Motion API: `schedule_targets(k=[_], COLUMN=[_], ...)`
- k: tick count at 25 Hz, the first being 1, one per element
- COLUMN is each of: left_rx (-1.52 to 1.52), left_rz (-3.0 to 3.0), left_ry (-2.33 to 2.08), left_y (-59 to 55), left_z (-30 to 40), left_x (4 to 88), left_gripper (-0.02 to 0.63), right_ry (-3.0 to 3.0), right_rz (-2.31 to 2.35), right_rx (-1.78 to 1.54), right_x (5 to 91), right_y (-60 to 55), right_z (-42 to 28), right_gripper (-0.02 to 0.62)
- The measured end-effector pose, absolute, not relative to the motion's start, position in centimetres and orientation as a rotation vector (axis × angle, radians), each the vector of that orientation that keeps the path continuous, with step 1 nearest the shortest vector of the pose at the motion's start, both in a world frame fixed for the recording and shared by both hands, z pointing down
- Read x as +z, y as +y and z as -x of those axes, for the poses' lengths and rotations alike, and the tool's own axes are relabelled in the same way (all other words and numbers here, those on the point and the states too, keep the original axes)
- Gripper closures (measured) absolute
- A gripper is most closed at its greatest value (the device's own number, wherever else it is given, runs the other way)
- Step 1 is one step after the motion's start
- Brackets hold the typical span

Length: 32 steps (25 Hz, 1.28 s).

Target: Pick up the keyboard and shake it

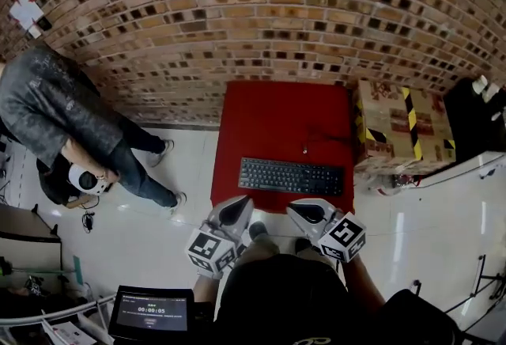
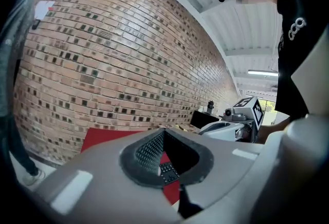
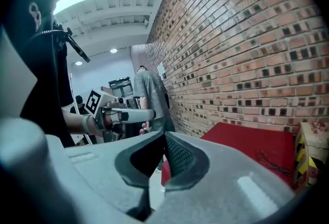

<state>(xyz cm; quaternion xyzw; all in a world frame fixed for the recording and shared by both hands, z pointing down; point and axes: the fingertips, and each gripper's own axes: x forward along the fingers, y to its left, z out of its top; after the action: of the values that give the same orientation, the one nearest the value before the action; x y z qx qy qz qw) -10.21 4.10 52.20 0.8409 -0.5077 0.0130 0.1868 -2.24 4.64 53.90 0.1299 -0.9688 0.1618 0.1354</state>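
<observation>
A black keyboard [image 1: 291,176] lies flat near the front edge of a red-covered table [image 1: 269,118]. My left gripper [image 1: 234,211] hovers just in front of the table's near edge, left of the keyboard's middle, jaws shut and empty. My right gripper [image 1: 310,213] is level with it, a little to the right, also shut and empty. Neither touches the keyboard. In the left gripper view a strip of the keyboard [image 2: 167,170] shows through the notch between the jaws. In the right gripper view the red table [image 3: 252,141] lies ahead on the right; the keyboard is hidden.
A brick wall [image 1: 261,11] stands behind the table. A cardboard box with yellow-black tape [image 1: 399,126] sits right of the table, and a thin cable [image 1: 316,138] lies on the cloth. A person in grey [image 1: 71,126] stands at the left. A tablet [image 1: 150,312] sits at bottom left.
</observation>
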Motion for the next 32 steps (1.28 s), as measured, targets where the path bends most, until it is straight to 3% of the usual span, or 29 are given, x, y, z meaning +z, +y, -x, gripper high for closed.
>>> schedule_targets(k=[8,14,23,32], left_rx=[0.099,0.295,0.336,0.316], left_rz=[-2.382,-2.429,-2.302,-2.150], left_ry=[-1.281,-1.275,-1.179,-1.218], left_y=[1.6,-0.1,-3.7,-5.5], left_z=[12.2,9.4,3.1,4.2], left_x=[54.5,57.2,60.5,63.9], left_gripper=[0.589,0.589,0.589,0.589], right_ry=[-2.728,-2.655,-2.538,-2.382], right_rz=[-0.589,-0.667,-0.707,-0.697], right_rx=[0.577,0.664,0.789,0.963], right_x=[55.5,57.9,63.3,69.6], right_y=[3.4,1.2,-5.0,-8.7], right_z=[2.2,-1.6,-10.4,-12.9], right_gripper=[0.604,0.604,0.604,0.604])
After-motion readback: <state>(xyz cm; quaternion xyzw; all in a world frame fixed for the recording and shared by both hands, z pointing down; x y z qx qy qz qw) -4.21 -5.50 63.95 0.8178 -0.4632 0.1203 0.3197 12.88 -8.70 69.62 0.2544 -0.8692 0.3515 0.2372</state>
